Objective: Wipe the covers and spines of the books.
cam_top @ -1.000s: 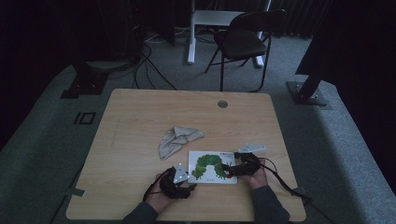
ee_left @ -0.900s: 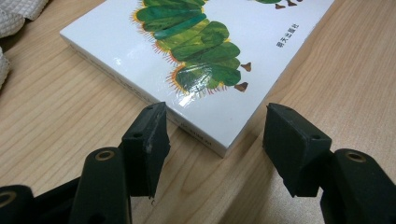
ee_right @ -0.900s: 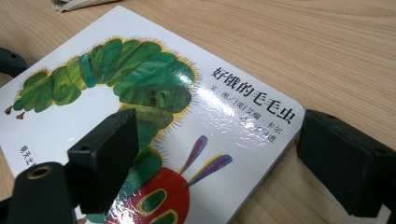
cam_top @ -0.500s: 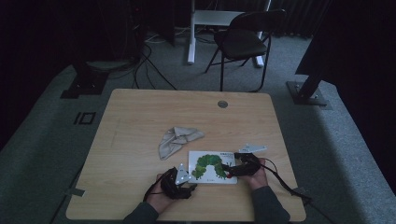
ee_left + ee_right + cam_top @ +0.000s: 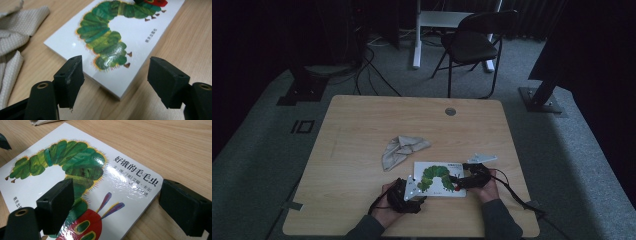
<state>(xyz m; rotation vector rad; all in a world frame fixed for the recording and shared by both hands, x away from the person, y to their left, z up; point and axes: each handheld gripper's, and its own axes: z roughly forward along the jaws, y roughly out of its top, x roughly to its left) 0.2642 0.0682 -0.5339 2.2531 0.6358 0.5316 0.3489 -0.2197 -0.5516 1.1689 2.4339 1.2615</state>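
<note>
Wooden bench (image 5: 362,130), caterpillar book (image 5: 82,182) titled "好饿的毛毛虫" lying just ahead of both hand-held grippers, left (image 5: 115,75) just spread wider, right (image 5: 117,205) gaping too.

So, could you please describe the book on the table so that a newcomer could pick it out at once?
On the wooden table, look at the near edge, just right of the crumpled beige cloth. The book lies flat there between two handheld grippers. It is white and glossy, with a green caterpillar with a red head on its cover.
</note>
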